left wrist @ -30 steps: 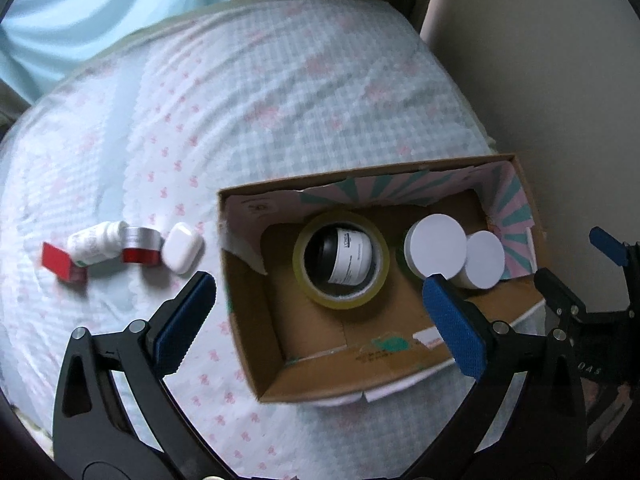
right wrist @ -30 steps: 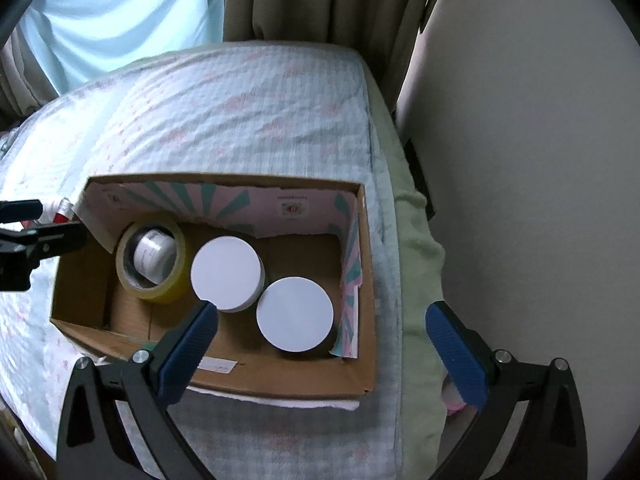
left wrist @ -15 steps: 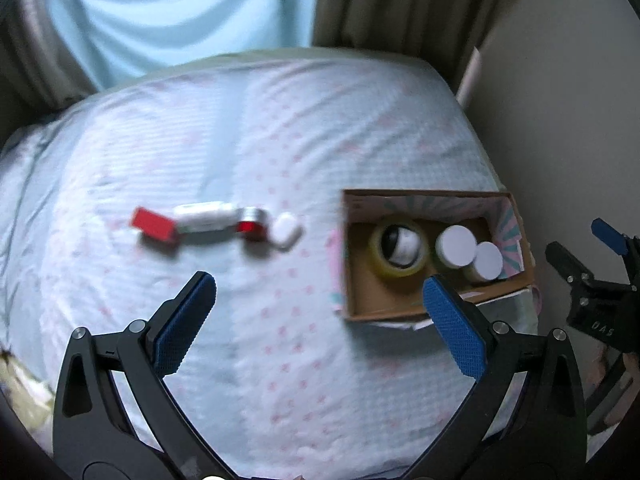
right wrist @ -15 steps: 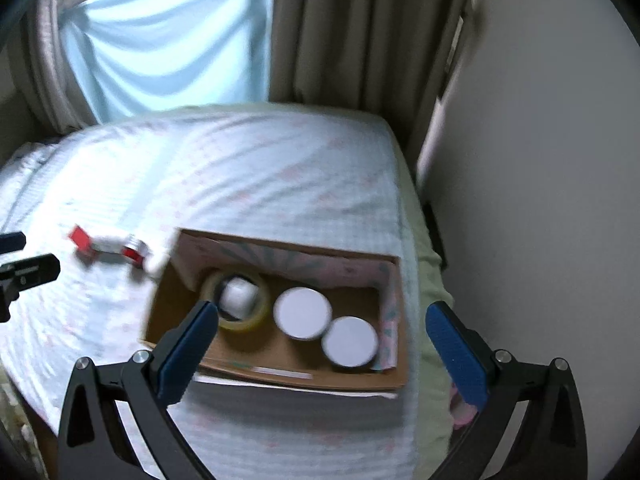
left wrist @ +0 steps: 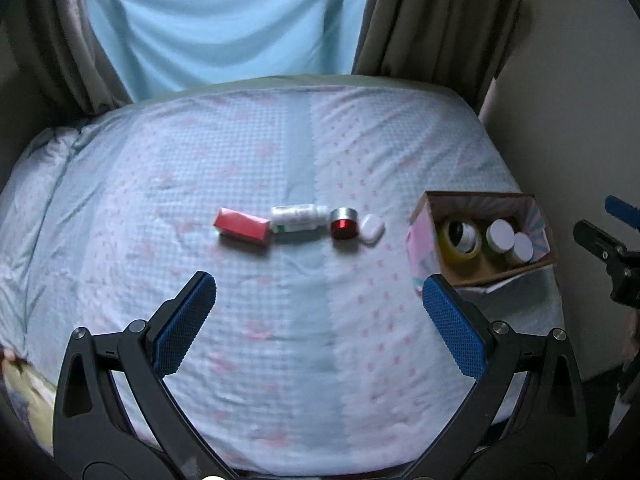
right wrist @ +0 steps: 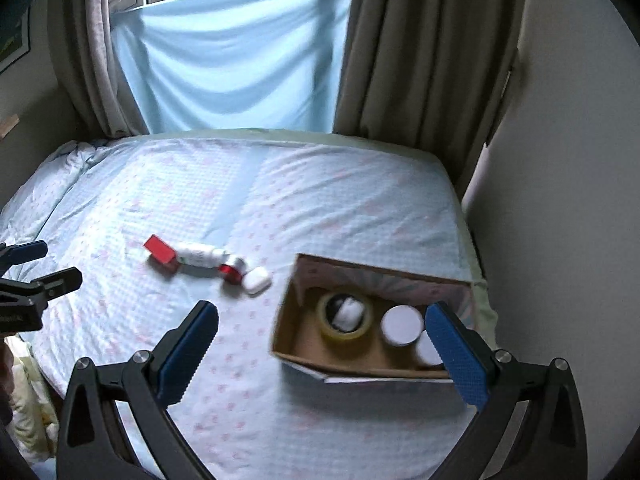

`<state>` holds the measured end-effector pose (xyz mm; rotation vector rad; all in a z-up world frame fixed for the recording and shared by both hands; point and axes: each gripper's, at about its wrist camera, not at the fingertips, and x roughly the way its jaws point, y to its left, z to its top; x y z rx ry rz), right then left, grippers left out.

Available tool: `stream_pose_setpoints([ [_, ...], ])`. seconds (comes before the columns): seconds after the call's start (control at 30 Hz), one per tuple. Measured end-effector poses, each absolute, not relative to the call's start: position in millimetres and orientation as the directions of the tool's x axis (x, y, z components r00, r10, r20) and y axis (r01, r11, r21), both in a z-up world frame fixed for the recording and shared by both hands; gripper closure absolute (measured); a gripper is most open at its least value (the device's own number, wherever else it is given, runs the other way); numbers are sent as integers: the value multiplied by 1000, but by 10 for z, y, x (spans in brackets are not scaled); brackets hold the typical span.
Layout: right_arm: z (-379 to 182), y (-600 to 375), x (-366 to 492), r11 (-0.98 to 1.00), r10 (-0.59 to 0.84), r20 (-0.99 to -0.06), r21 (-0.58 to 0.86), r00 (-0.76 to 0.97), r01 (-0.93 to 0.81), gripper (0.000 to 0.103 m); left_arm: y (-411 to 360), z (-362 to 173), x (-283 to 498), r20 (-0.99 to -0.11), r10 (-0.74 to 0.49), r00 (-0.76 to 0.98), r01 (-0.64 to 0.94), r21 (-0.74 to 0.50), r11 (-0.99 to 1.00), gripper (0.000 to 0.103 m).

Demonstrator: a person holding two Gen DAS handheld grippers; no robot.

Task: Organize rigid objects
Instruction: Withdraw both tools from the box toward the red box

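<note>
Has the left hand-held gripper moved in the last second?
Yes. The left hand-held gripper has pulled up and back from the cardboard box, which now looks far smaller, off to its right.

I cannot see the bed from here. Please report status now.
Left gripper open, empty. Right gripper open, empty. Four items in a row on the bed, outside the box. Nothing in the way.

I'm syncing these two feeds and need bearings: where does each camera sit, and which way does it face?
Left wrist: on the left gripper, above the bed, facing the window; own open fingers show, and the right gripper at the right edge.
Right wrist: on the right gripper, nearer the cardboard box; left gripper at the left edge.
Shared: box and red packet.
</note>
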<state>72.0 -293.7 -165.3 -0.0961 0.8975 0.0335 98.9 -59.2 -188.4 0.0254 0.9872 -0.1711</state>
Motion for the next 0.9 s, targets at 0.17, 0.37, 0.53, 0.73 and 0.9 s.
stream_pose_setpoints([
  [0.17, -1658, -2389, 732, 996, -16, -801, -62, 599, -56, 0, -118, -1892, 1043, -831, -171, 529, 240, -46, 970, 0],
  [0.37, -1737, -1764, 844, 998, -44, -823, -66, 567, -18, 0, 428, -1964, 1267, -836, -238, 494, 334, -70, 940, 0],
  [0.53, -1798, -1360, 951, 998, -57, -840, -36, 540, 49, 0, 721, -2033, 1496, -847, -279, 453, 440, -59, 896, 0],
  [0.73, -1920, -1053, 1102, 995, -77, -868, -33, 491, 97, 0, 863, -2227, 1796, -864, -319, 390, 571, -45, 820, 0],
  [0.9, -2066, -959, 1254, 994, -95, -882, -57, 461, 96, 0, 858, -2505, 2116, -886, -321, 335, 611, -56, 790, 0],
])
